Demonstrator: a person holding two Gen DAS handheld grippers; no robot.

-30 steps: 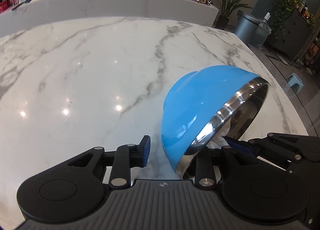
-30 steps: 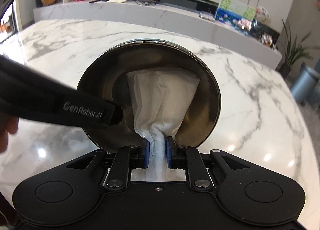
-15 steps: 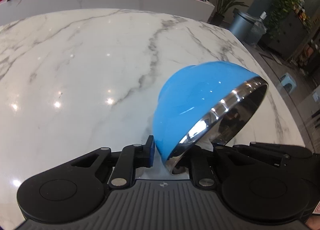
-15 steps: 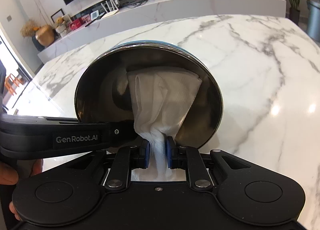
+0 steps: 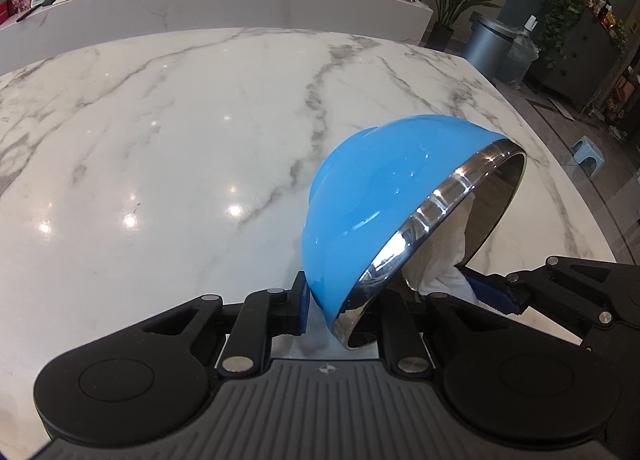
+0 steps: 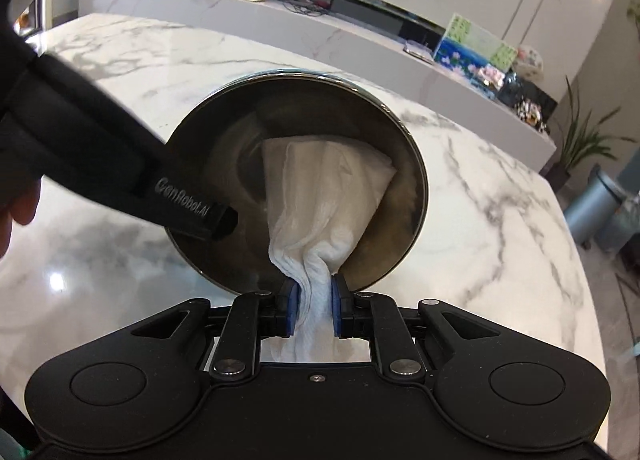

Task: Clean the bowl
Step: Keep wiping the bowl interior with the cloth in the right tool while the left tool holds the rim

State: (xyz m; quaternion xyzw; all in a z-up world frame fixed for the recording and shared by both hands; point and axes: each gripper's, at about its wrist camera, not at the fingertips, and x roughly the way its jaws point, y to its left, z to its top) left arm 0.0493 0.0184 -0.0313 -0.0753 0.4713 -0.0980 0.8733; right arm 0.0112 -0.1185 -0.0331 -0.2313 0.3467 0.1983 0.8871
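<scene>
Left gripper (image 5: 340, 316): clamped on the bowl's rim at its lowest point, one blue pad against the blue outside, the other finger inside the steel lip.
Right gripper (image 6: 313, 308): closed on a bunched white cloth (image 6: 324, 196), blue pads pinching the gathered end.
Cloth: fans out from the pads into the bowl and lies spread against the steel inner wall, its far edge about halfway up the inside; in the left wrist view a fold of it (image 5: 444, 256) shows past the rim.
Bowl (image 5: 384, 196): blue outside, steel inside, tipped on edge so its mouth faces the right gripper; held above the table at the near right part of it.
Bowl from the right wrist (image 6: 296, 132): round mouth almost fully in view, the left gripper's black finger (image 6: 192, 212) crossing its lower left rim.
Hand (image 6: 20, 204): a bit of it at the left edge, behind the black finger.
Table (image 5: 160, 140): white marble with grey veins, glossy, with lamp reflections.
</scene>
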